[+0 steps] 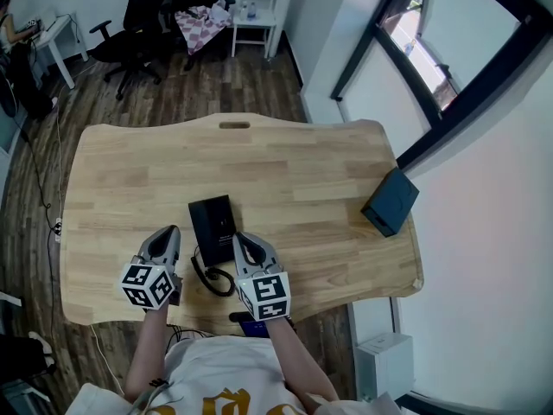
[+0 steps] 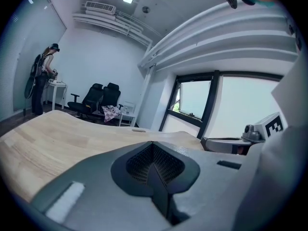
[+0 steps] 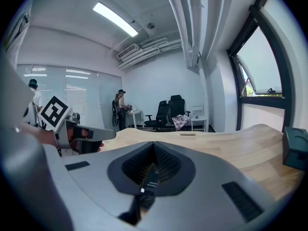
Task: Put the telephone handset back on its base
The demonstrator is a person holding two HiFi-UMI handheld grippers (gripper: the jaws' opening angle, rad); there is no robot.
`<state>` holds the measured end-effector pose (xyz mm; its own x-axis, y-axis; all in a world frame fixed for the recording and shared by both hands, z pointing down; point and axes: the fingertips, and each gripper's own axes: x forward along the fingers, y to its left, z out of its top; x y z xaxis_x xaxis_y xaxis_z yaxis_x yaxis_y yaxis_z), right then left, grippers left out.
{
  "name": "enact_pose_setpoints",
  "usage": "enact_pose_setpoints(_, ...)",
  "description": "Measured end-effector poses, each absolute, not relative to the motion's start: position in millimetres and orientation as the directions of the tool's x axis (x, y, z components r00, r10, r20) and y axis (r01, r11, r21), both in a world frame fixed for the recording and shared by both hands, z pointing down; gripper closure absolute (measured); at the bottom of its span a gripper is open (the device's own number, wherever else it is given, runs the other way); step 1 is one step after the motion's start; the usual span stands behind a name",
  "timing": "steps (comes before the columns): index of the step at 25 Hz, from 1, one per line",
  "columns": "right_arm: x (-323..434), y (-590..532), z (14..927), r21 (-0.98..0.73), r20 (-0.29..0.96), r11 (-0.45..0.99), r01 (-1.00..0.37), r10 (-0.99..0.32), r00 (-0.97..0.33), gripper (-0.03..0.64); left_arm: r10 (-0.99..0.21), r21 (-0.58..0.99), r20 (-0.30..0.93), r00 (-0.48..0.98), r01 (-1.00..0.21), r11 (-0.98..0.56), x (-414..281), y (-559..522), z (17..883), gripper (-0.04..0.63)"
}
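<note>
A black telephone [image 1: 213,226] lies on the wooden table [image 1: 285,180] near its front edge. I cannot tell the handset apart from the base in the head view. Its coiled black cord [image 1: 212,277] loops toward me between the two grippers. My left gripper [image 1: 167,237] is just left of the phone, its jaws shut together [image 2: 154,160] with nothing between them. My right gripper [image 1: 244,242] is at the phone's right edge. Its jaws also meet [image 3: 154,165], and I see nothing held in them. Neither gripper view shows the phone.
A dark teal box [image 1: 390,201] stands at the table's right edge, also in the right gripper view [image 3: 295,146]. Office chairs [image 1: 143,15] and a small white table [image 1: 255,20] stand beyond the far edge. A person stands at a desk far back [image 2: 43,78].
</note>
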<state>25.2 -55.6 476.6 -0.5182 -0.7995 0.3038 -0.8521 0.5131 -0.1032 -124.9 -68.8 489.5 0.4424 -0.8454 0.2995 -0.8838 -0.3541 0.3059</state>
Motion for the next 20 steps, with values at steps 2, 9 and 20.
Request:
enact_pose_setpoints(2, 24.2, -53.4, 474.6, -0.099, 0.300, 0.511, -0.854, -0.803, -0.516, 0.611, -0.854, 0.316, 0.280, 0.438, -0.882, -0.348, -124.7, -66.3, 483.8, 0.592)
enact_pose_setpoints(9, 22.8, -41.9, 463.5, -0.080, 0.287, 0.506, -0.859, -0.813, -0.506, 0.611, -0.866, 0.312, 0.232, 0.443, -0.877, -0.365, -121.5, -52.8, 458.7, 0.592)
enact_pose_setpoints(20, 29.3, -25.2, 457.3, -0.058, 0.266, 0.511, -0.858, -0.820, -0.506, 0.611, -0.867, 0.253, 0.202, 0.455, -0.880, -0.403, -116.3, -40.1, 443.2, 0.593)
